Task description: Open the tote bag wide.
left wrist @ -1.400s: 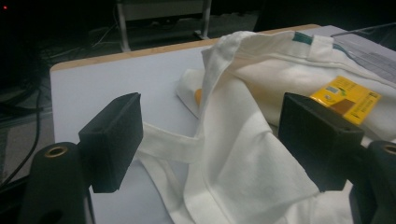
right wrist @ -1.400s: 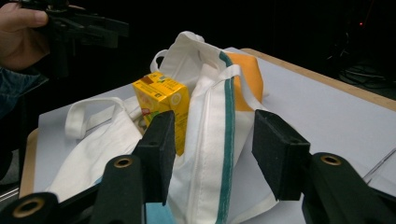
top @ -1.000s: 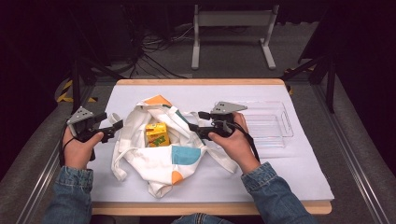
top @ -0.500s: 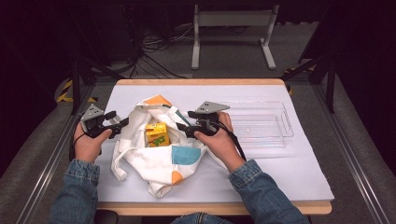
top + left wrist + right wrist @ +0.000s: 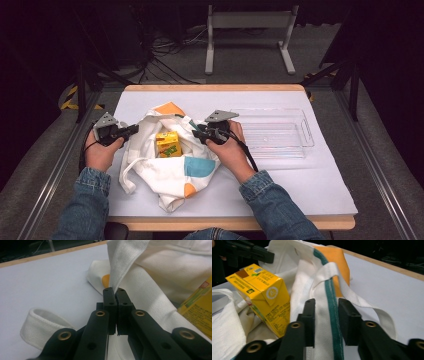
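From the high view we see a white tote bag (image 5: 167, 160) lying on the table (image 5: 215, 222), toward its left half and nearer the front edge than the back, with a yellow carton (image 5: 168, 143) standing in its open mouth. The left gripper (image 5: 131, 131) sits at the bag's left rim and the right gripper (image 5: 196, 133) at its right rim, each held in 1 hand. A clear plastic tray (image 5: 280, 134) rests toward the table's right edge, just beside the right hand (image 5: 227, 150). In the left gripper view we find the left gripper (image 5: 114, 293) with its 2 jaws pressed together, pinching a white fold of the bag (image 5: 150, 277) that rises from the tips; a bag handle (image 5: 42, 326) loops on the table below left, and the carton (image 5: 200, 310) shows at the right edge. In the right gripper view the right gripper (image 5: 327, 315) has its 2 jaws apart, straddling the bag's green-trimmed rim (image 5: 332, 312) without closing on it; the carton (image 5: 262, 295) stands just left of the jaws.
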`<control>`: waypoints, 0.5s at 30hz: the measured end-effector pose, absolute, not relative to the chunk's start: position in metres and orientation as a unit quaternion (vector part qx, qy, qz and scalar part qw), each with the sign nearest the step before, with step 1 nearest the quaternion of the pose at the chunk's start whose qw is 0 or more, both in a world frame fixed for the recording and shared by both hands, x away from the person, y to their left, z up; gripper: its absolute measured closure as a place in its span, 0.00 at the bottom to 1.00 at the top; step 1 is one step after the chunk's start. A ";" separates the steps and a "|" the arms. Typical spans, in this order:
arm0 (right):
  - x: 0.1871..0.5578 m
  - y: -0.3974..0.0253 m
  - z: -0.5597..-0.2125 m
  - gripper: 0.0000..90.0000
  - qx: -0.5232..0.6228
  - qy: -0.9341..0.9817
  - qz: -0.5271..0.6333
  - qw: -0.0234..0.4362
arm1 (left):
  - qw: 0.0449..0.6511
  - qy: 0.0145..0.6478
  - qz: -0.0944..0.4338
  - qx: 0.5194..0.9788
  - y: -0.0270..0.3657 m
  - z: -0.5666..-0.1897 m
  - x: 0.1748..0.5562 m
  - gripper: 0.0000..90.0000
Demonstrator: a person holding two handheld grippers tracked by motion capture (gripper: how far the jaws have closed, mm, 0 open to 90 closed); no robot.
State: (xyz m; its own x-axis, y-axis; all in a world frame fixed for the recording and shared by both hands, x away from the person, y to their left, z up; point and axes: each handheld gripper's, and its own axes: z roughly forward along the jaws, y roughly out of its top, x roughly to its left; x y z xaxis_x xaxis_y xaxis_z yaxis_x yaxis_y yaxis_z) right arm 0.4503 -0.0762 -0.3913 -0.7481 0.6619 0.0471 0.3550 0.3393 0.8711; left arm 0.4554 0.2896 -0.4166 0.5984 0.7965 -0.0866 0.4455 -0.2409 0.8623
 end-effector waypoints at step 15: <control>0.449 -0.073 -0.415 0.98 0.370 0.814 0.419 0.158 | 0.441 0.436 0.167 0.767 0.296 -0.425 0.455 0.98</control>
State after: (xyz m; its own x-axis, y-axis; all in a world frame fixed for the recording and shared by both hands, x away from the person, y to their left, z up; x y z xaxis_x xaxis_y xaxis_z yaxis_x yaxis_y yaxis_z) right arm 0.4495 -0.0732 -0.4146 -0.6760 0.7350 0.0541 0.4705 0.3740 0.7992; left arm 0.4548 0.2963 -0.4250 0.5645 0.8155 -0.1279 0.5213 -0.2321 0.8212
